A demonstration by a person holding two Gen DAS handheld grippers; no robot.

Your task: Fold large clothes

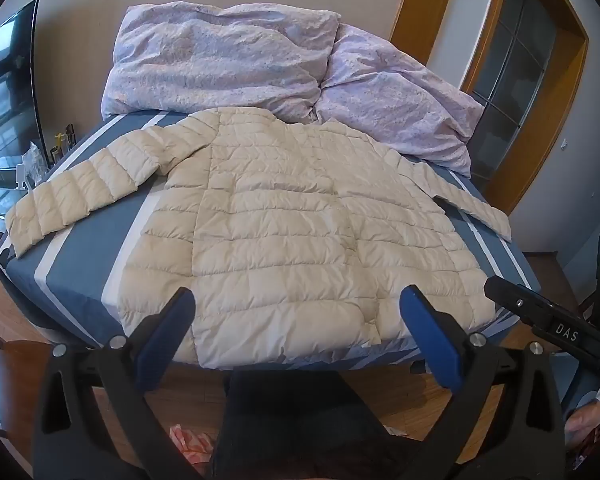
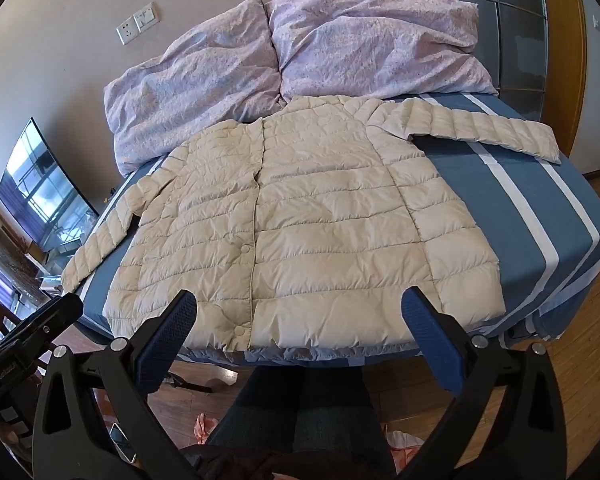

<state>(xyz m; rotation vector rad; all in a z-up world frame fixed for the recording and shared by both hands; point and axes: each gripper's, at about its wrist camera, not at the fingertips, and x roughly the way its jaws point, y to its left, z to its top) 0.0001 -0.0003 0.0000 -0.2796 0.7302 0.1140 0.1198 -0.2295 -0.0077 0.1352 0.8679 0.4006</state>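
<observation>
While both grippers hang above the near edge of the bed (image 1: 80,280), a cream quilted jacket (image 1: 300,220) lies spread flat and front-up on the blue sheet with white stripes, its snap-button placket running down the middle and its hem toward six o'clock. In the left wrist view, one sleeve (image 1: 72,196) stretches out toward nine o'clock and the other (image 1: 460,196) toward three o'clock, both resting on the sheet. The left gripper (image 1: 300,300) has its blue-padded jaws spread wide, nothing between them, short of the hem. The right gripper (image 2: 300,300) stands the same way, jaws wide apart and empty, just off the hem. At twelve o'clock beyond the collar, a rumpled lilac duvet (image 2: 300,52) is heaped against the wall. A television (image 2: 40,188) stands at nine o'clock in the right wrist view. The person's dark trouser legs (image 2: 300,408) show at six o'clock over the wooden floor.
</observation>
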